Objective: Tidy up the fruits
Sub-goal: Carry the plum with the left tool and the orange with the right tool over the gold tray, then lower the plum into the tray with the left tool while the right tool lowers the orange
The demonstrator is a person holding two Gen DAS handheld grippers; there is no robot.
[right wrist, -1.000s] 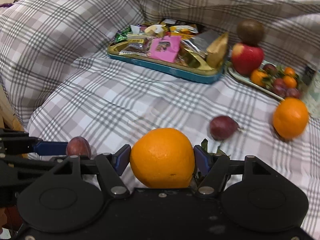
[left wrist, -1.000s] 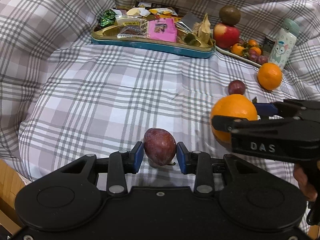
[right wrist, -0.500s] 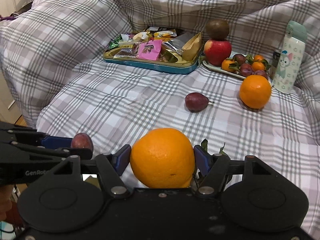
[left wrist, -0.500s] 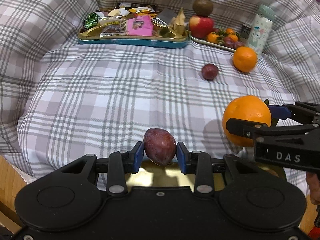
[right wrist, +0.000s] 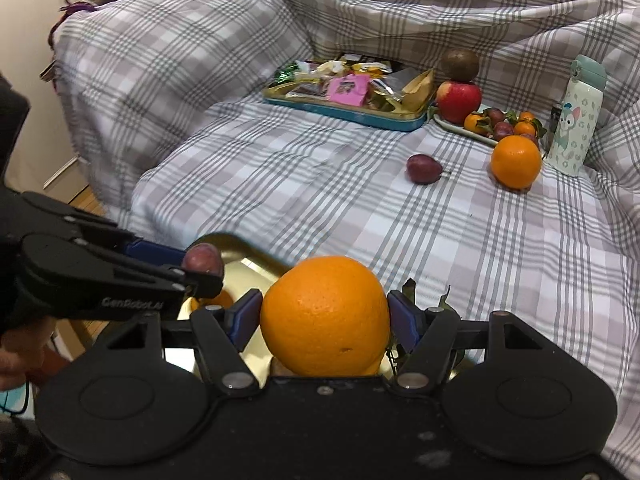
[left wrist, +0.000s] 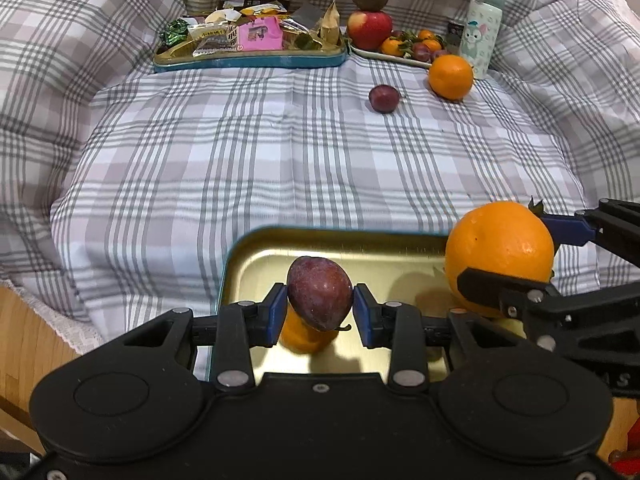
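Observation:
My left gripper (left wrist: pixel 320 312) is shut on a dark purple plum (left wrist: pixel 319 297) and holds it above a gold tray (left wrist: pixel 256 264) with a teal rim at the bed's near edge. A small orange fruit (left wrist: pixel 300 338) lies in the tray under the plum. To the right, my right gripper (right wrist: pixel 325 320) is shut on a large orange (right wrist: pixel 326 316), which also hangs over the tray (right wrist: pixel 240 270). In the right wrist view the left gripper (right wrist: pixel 202 276) with its plum (right wrist: pixel 202 260) shows at the left. Another plum (left wrist: pixel 383 98) and another orange (left wrist: pixel 451 77) lie on the checked bedspread farther back.
At the back stands a teal tray of snack packets (left wrist: pixel 248 40). Beside it a white plate (left wrist: pixel 394 58) bears an apple (left wrist: pixel 369 29), a brown fruit and small fruits. A patterned bottle (left wrist: pixel 482 28) stands at the right. A wooden floor (left wrist: pixel 24 328) shows past the bed's left edge.
Both grippers drew back toward the near edge with their fruits. The gold tray came into view under them, and the snack tray and plate now sit farther away.

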